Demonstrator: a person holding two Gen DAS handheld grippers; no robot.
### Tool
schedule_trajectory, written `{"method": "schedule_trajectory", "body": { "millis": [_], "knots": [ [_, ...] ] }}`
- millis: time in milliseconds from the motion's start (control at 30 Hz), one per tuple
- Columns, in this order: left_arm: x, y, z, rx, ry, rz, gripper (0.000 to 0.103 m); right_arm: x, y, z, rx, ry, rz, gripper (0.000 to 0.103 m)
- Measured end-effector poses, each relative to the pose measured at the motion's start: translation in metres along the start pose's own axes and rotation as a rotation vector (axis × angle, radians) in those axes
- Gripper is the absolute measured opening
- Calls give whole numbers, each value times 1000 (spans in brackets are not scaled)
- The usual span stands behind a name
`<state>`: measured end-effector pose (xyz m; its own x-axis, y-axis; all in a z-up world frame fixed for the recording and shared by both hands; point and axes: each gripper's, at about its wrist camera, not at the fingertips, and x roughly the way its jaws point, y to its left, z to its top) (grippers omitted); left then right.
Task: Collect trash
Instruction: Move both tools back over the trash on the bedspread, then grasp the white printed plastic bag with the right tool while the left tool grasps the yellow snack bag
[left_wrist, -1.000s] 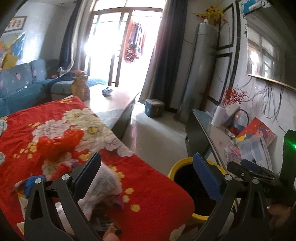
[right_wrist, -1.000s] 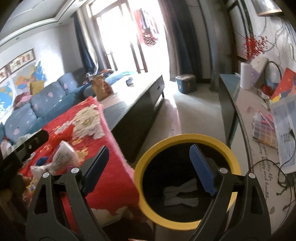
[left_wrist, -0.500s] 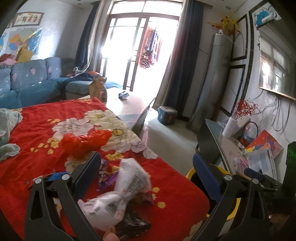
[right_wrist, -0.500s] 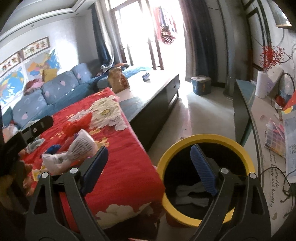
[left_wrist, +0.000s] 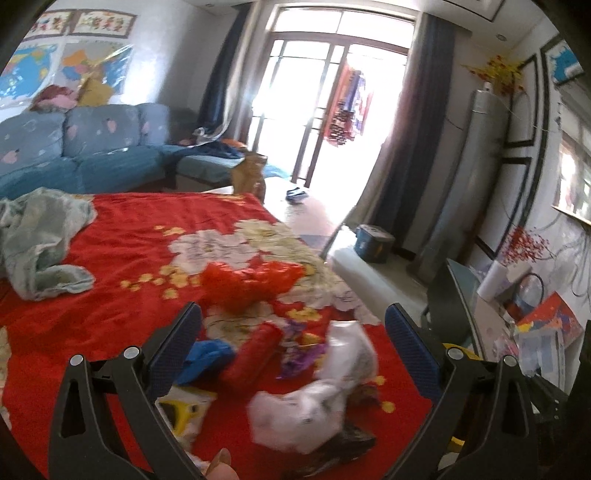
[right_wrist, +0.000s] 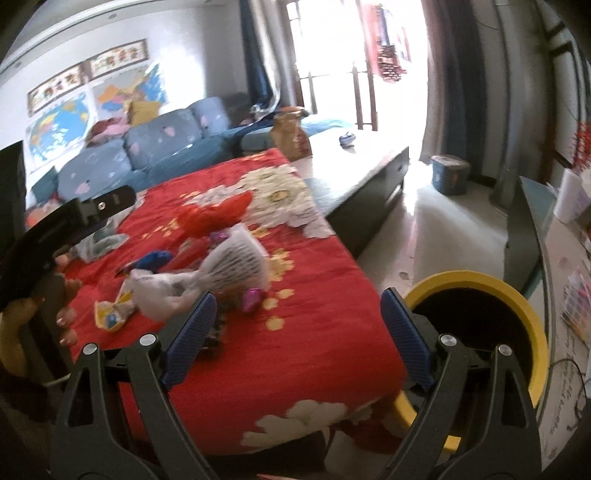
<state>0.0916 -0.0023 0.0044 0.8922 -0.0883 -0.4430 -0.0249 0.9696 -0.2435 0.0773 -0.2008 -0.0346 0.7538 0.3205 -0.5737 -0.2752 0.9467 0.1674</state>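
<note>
Both of your grippers swung away from the yellow-rimmed black bin (right_wrist: 476, 332) toward the crumpled white plastic wrapper (left_wrist: 321, 398) among litter on the red floral cloth (left_wrist: 140, 243), left gripper (left_wrist: 293, 354) and right gripper (right_wrist: 297, 332) gaping wide, holding nothing, ready for another pick.

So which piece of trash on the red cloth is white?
The crumpled white plastic bag, printed with small dark text; the neighbouring wrappers are red, blue, purple and yellow.
</note>
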Motion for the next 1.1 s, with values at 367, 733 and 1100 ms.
{"method": "schedule_trajectory", "body": {
  "millis": [367, 733, 1100],
  "knots": [
    [-5, 51, -7, -79, 36, 95, 96, 23, 42, 19, -61, 28, 64, 82],
    [5, 76, -34, -123, 124, 146, 96, 79, 52, 49, -43, 79, 62, 82],
    [17, 74, -65, -145, 213, 184, 95, 127, 47, 71, -64, 180, 91, 60]
  ]
}}
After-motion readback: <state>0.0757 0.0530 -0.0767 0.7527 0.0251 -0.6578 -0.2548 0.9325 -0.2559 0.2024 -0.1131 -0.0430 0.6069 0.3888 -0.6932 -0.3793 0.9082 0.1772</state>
